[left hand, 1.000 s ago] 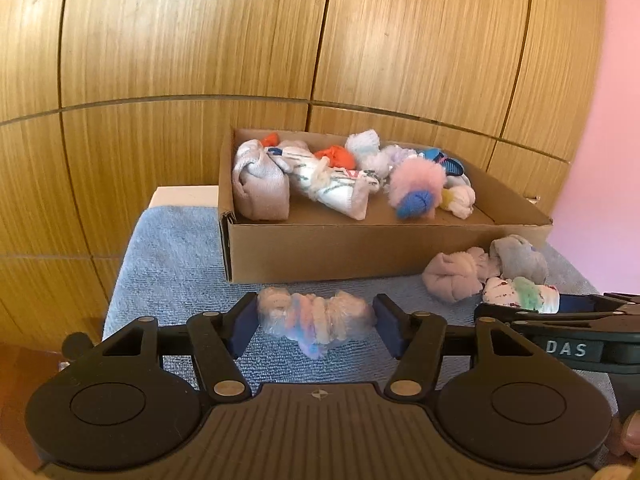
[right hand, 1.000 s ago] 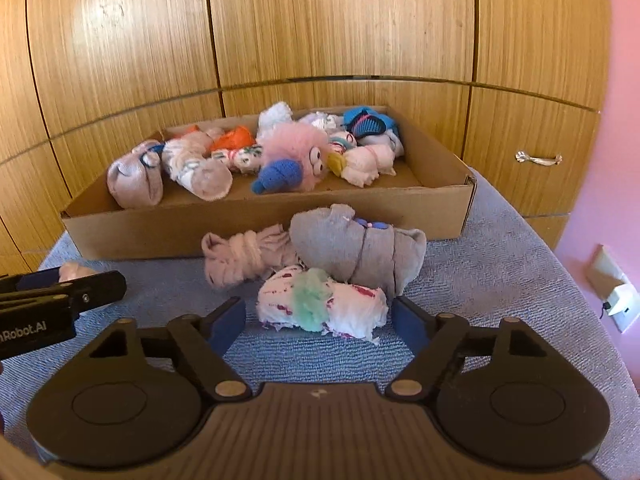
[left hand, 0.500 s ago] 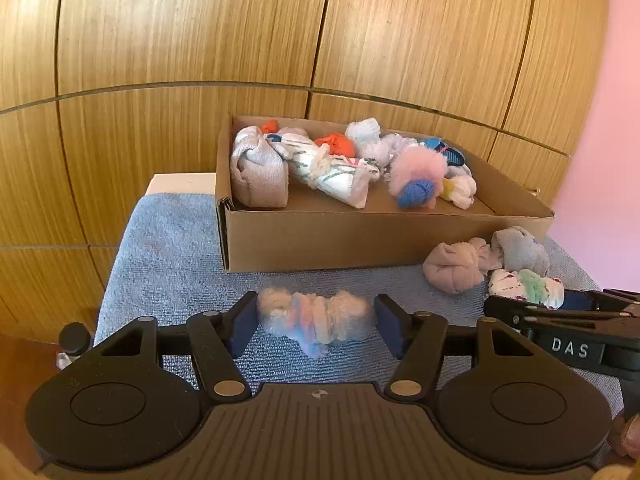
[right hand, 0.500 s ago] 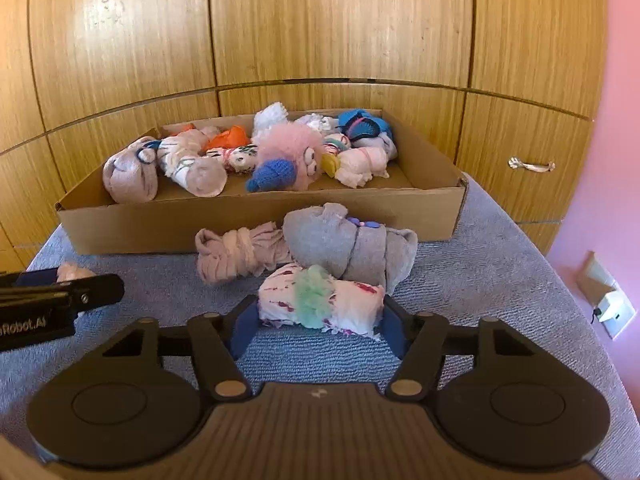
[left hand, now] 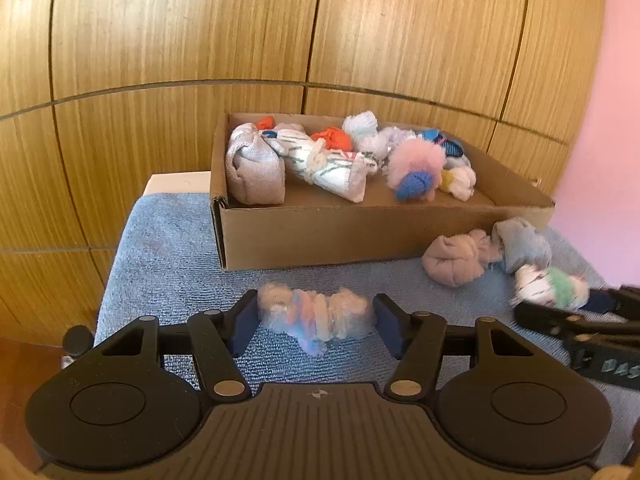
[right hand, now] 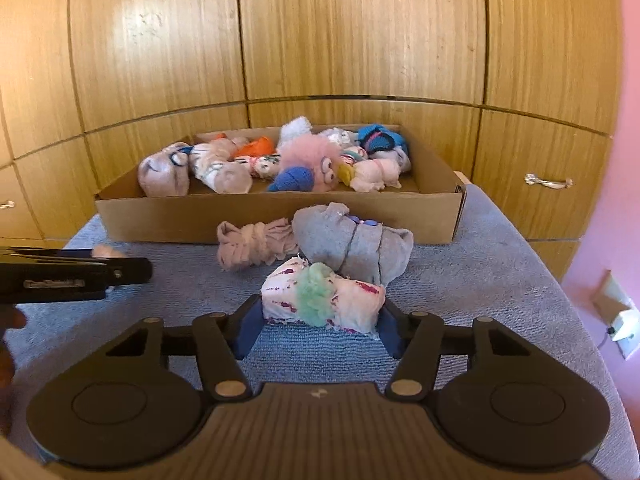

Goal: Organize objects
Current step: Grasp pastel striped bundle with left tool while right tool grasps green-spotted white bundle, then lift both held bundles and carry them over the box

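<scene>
The right hand-held gripper (right hand: 320,322), its jaws just closing, clamps the white sock bundle (right hand: 322,300); the left hand-held gripper (left hand: 314,320) clamps a fuzzy pastel bundle (left hand: 314,314), the cardboard box (left hand: 360,232) beyond both.

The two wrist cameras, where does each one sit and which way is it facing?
Left wrist: sits on the left tool, looking forward and down over the blue towel to the cardboard box; its own fingers grip a pastel fuzzy sock roll.
Right wrist: sits on the right tool, facing the same box; its jaws have just been closing on the white sock roll with green tuft.
Shared: box, towel, the loose pink and grey rolls, each other's tool.
</scene>
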Available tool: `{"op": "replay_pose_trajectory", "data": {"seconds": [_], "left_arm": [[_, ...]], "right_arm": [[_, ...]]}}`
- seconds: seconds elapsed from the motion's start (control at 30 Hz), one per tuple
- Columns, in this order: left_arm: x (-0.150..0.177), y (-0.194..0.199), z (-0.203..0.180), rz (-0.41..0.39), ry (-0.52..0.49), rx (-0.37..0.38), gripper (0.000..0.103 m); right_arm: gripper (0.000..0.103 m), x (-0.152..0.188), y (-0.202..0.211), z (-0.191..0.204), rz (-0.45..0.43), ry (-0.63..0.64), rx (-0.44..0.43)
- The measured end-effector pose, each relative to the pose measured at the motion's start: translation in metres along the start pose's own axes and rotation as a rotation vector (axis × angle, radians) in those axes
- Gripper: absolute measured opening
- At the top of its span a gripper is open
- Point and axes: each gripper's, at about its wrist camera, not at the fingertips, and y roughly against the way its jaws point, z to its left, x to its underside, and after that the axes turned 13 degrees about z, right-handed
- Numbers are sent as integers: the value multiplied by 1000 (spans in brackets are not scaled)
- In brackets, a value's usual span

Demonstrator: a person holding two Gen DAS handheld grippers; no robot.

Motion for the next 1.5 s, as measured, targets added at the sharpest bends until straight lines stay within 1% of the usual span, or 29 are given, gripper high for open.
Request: {"op": "replay_pose_trajectory", "data": {"seconds": [0.07, 0.23, 0.53, 0.8, 1.03, 1.13, 1.23, 1.3, 1.4, 1.5], "left_arm": [[0, 0, -5, 17, -12, -25, 66], [-4, 0, -14, 60, 1, -62, 66], [-8, -1, -25, 97, -21, -122, 65], [-12, 0, -30, 132, -47, -145, 65], [-15, 5, -33, 147, -70, -137, 65], [-22, 13, -29, 142, -83, -119, 65], [-36, 22, -21, 130, -88, -95, 65], [-51, 29, -19, 116, -101, -82, 65], [-78, 38, -17, 93, -133, -61, 65], [-112, 42, -11, 100, -167, -40, 65]], "right_arm": [[55, -1, 1, -4, 9, 17, -17], [56, -1, 0, -12, 19, 29, -51], [56, 2, -2, -16, 23, 27, -82], [57, -3, 4, -23, 21, 31, -86], [57, -11, 17, -25, -4, 63, -86], [57, -24, 28, -25, -32, 102, -91], [58, -46, 38, -26, -63, 144, -109], [59, -63, 44, -24, -90, 184, -119], [59, -93, 48, -18, -118, 253, -156], [59, -122, 46, -11, -124, 328, -208]]}}
